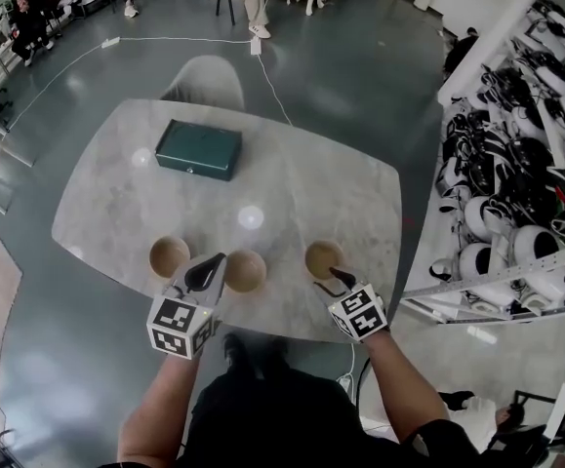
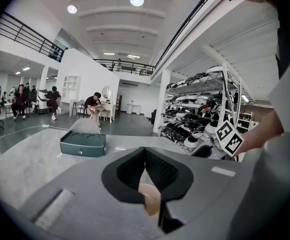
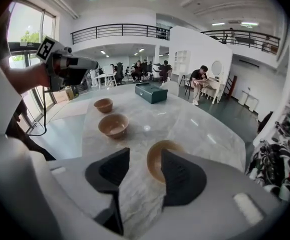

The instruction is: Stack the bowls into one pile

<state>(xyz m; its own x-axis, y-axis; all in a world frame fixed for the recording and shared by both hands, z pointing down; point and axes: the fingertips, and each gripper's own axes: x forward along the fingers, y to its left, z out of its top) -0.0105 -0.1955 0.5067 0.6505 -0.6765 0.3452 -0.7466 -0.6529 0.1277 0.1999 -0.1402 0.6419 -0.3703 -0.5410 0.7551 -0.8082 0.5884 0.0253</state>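
Three tan bowls stand in a row near the front edge of the marble table (image 1: 302, 188): a left bowl (image 1: 169, 255), a middle bowl (image 1: 245, 270) and a right bowl (image 1: 323, 258). My left gripper (image 1: 215, 262) hovers between the left and middle bowls with its jaws shut and nothing in them. In the left gripper view a patch of tan bowl (image 2: 150, 199) shows below the closed jaws. My right gripper (image 1: 334, 277) is open just in front of the right bowl (image 3: 156, 160), whose near rim lies partly behind the right jaw. The other two bowls (image 3: 113, 125) (image 3: 103, 104) sit beyond.
A dark green case (image 1: 198, 149) lies at the table's far side. A chair (image 1: 204, 81) stands behind the table. Racks of black and white gear (image 1: 516, 193) fill the right side. People sit far back in the room.
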